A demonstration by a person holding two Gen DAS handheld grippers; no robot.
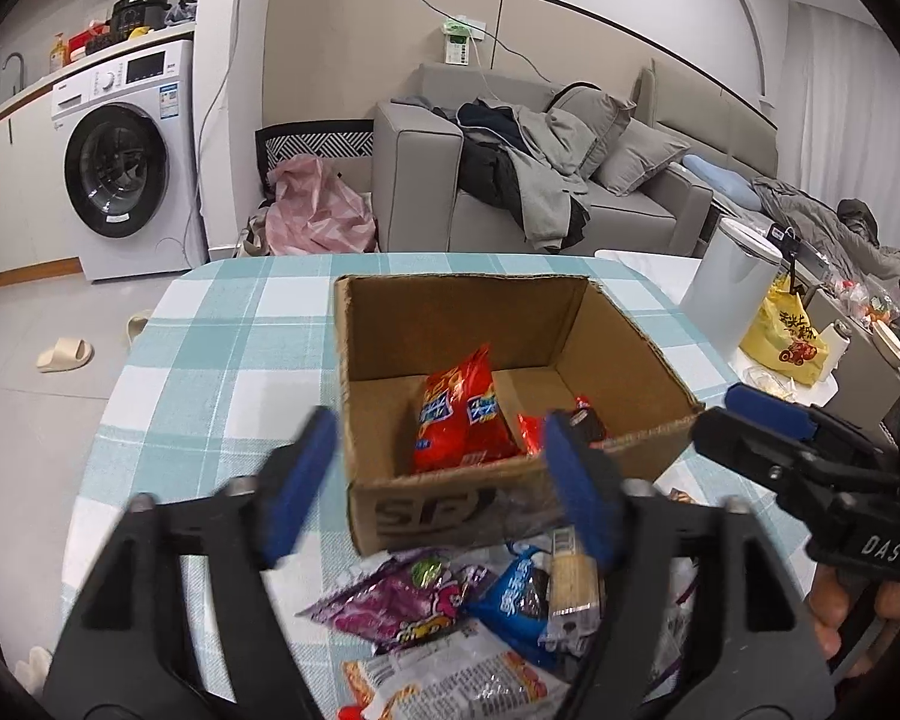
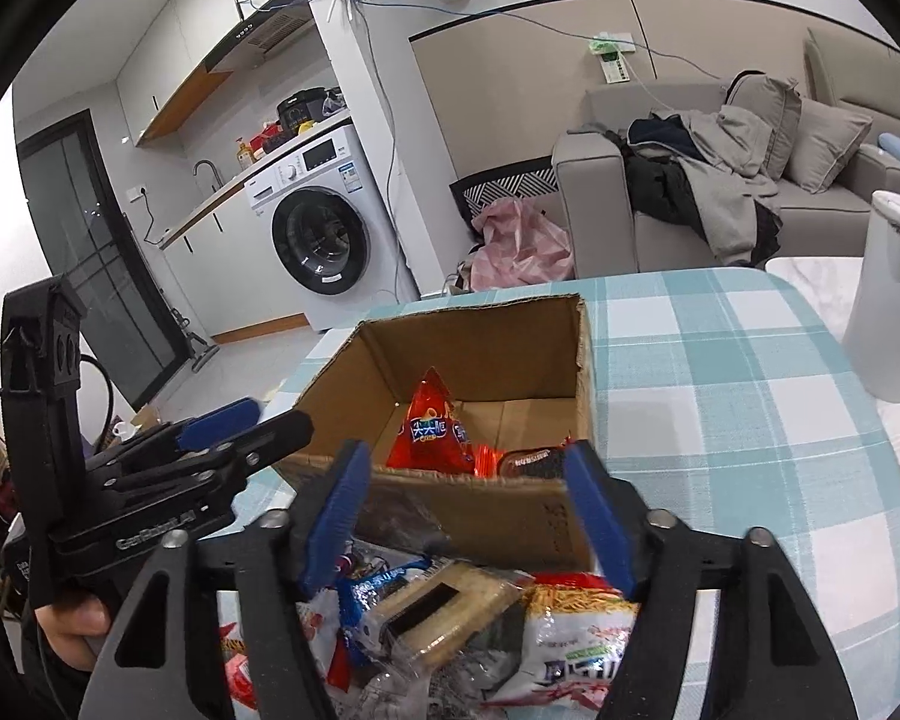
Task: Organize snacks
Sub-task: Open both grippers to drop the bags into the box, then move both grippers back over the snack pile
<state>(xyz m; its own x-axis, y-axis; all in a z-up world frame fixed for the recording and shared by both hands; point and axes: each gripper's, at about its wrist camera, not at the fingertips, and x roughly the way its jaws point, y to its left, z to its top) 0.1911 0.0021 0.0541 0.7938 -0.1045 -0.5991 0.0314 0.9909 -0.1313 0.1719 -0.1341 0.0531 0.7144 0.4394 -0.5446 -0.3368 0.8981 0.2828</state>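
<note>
An open cardboard box (image 1: 468,312) (image 2: 480,348) stands on the check tablecloth. Inside it a red snack bag (image 1: 459,414) (image 2: 429,426) leans upright, with a small dark packet (image 1: 588,420) (image 2: 531,462) to its right. A pile of loose snacks lies against the box's near wall: a purple packet (image 1: 402,600), a blue packet (image 1: 510,600), a cracker pack (image 2: 444,600) and a noodle packet (image 2: 582,618). My left gripper (image 1: 438,438) hangs open above the pile by the box's front wall, holding nothing. My right gripper (image 2: 468,462) is open beside it, also holding nothing.
A white cylindrical container (image 1: 732,282) (image 2: 894,300) stands at the table's right edge, with a yellow bag (image 1: 786,336) beyond it. The teal check table (image 1: 222,360) ends in a rounded edge on the left. A grey sofa (image 1: 510,204) and a washing machine (image 1: 126,162) stand behind.
</note>
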